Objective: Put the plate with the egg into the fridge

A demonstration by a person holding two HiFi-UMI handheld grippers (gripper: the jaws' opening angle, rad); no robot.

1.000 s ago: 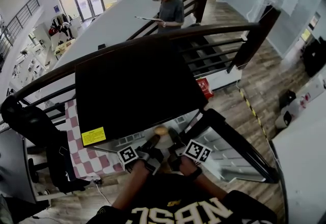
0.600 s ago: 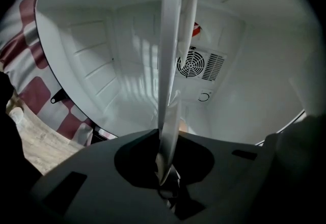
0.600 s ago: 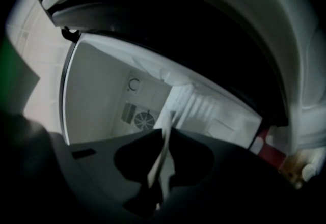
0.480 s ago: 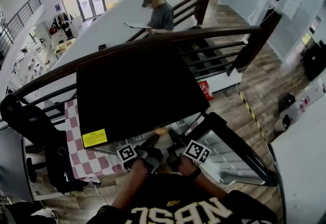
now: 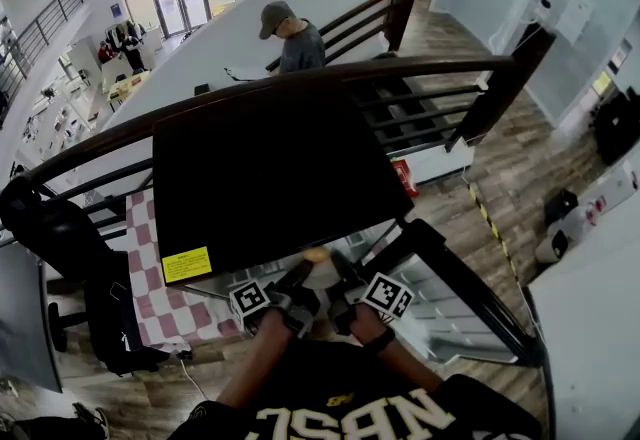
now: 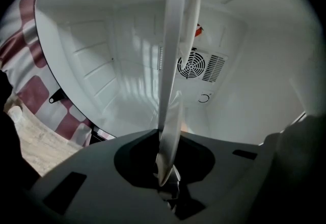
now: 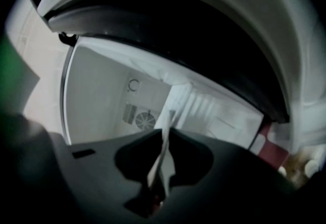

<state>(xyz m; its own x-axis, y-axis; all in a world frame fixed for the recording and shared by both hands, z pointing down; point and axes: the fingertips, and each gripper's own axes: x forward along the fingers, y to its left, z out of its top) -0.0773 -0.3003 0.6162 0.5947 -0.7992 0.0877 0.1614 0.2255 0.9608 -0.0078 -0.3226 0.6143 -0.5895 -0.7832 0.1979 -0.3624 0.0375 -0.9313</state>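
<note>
Left gripper (image 5: 297, 280): reaches level toward the open fridge (image 5: 268, 180); in the left gripper view its jaws (image 6: 167, 187) have just been opening, with the rim of the plate (image 6: 170, 90) standing edge-on between them; whether the pads press on it cannot be told
Right gripper (image 5: 341, 278): tilted slightly down; in the right gripper view its jaws (image 7: 155, 192) are pinched on the opposite rim of the plate (image 7: 162, 159)
Plate: held between the two grippers at the mouth of the fridge, seen in the head view as a pale disc (image 5: 317, 271) just under the front edge of the black top; its far part reaches into the white compartment
Egg (image 5: 316, 255): a small brownish shape on the plate; not visible in either gripper view
Fridge: small, black outside, white inside (image 6: 122, 65); a round fan grille (image 6: 191, 65) sits on the back wall; the door (image 5: 455, 303) stands swung open to the right, its racks facing up
Cloth (image 5: 160, 308): red-and-white checked, beside the fridge on the left; also at the left edge of the left gripper view (image 6: 30, 95)
Surroundings: a dark curved railing (image 5: 300, 78) behind the fridge; a person in a cap (image 5: 290, 33) stands beyond it, well apart
</note>
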